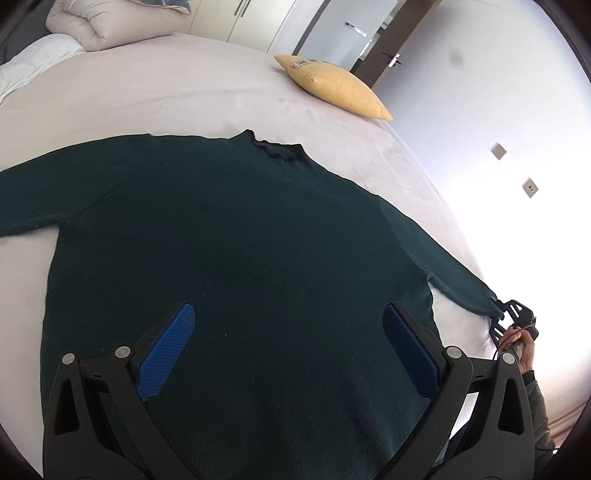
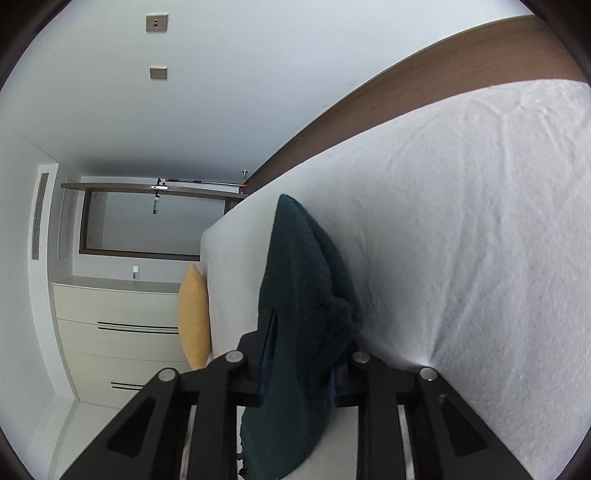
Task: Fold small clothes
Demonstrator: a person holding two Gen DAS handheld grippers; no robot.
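Observation:
A dark green sweater [image 1: 240, 240] lies spread flat on the white bed [image 1: 184, 92], collar at the far side and both sleeves stretched out. My left gripper [image 1: 288, 310] hovers open over the sweater's lower body, its blue pads [image 1: 166, 350] wide apart with nothing between them. At the far right, the right gripper [image 1: 511, 314] sits at the cuff of the right sleeve [image 1: 454, 273], held by a person's hand [image 1: 517, 343]. In the right wrist view the camera is rolled sideways. My right gripper [image 2: 299, 354] is shut on the sleeve cuff [image 2: 306, 277], and the cloth covers its pads.
A yellow cushion [image 1: 340, 86] rests near the bed's far right edge and shows again as the cushion [image 2: 194, 317] beside the mattress [image 2: 461, 221]. A folded duvet [image 1: 110, 22] lies at the head end. White drawers [image 2: 118, 317] stand beyond the bed.

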